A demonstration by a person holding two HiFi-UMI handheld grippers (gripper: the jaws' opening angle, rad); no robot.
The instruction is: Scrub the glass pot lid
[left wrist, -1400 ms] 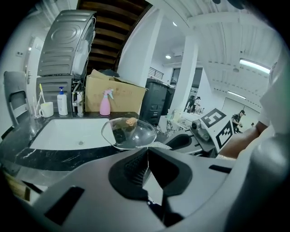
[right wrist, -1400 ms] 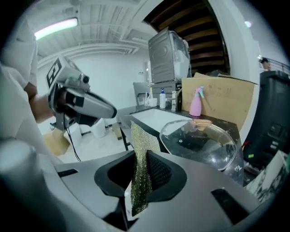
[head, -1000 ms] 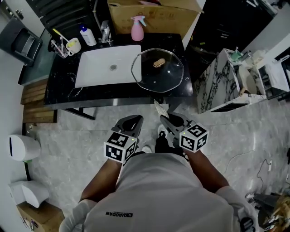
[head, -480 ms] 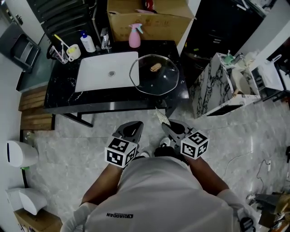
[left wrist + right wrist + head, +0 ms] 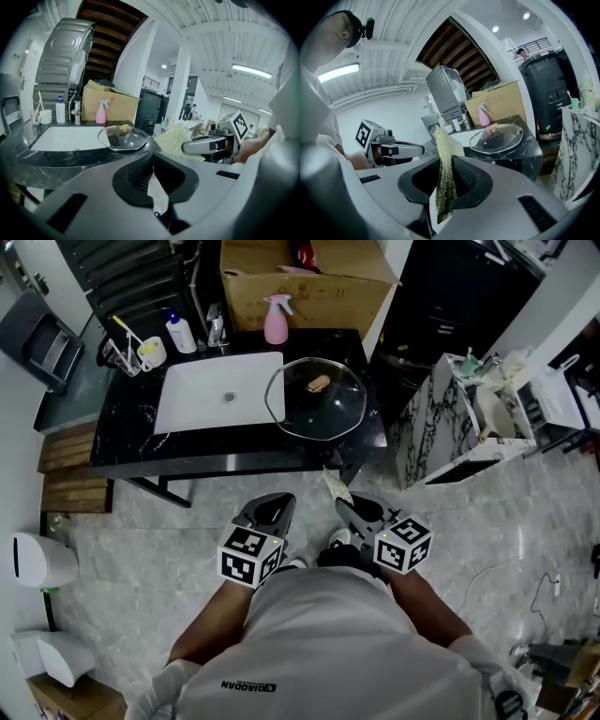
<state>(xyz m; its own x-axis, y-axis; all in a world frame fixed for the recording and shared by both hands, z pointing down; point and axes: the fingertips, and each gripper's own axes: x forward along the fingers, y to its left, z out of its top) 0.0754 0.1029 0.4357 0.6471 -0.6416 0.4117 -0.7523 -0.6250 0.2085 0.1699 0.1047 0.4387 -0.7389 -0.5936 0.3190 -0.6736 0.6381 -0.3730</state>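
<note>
The glass pot lid (image 5: pixel 317 399) with a wooden knob lies on the black counter (image 5: pixel 141 439), its left rim over the sink's right edge. It also shows ahead as the lid (image 5: pixel 123 137) and the lid (image 5: pixel 497 138). Both grippers hang in front of the person's body, well short of the counter. My right gripper (image 5: pixel 354 505) is shut on a yellow-green scouring pad (image 5: pixel 333 486), which stands upright between the jaws as the pad (image 5: pixel 444 173). My left gripper (image 5: pixel 270 508) is shut with nothing in it (image 5: pixel 151 157). The right gripper (image 5: pixel 211 144) shows beside it.
A white sink (image 5: pixel 220 390) takes up the counter's middle. Behind it stand a faucet (image 5: pixel 216 326), a pink spray bottle (image 5: pixel 275 320), a soap bottle (image 5: pixel 178 334) and a cup of brushes (image 5: pixel 148 351). A cardboard box (image 5: pixel 300 277) sits behind. A marble-patterned cabinet (image 5: pixel 441 418) stands to the right.
The counter and lid have slid up and shrunk a little in the head view, so they are farther off. Both grippers keep their pose and the pad stays held.
</note>
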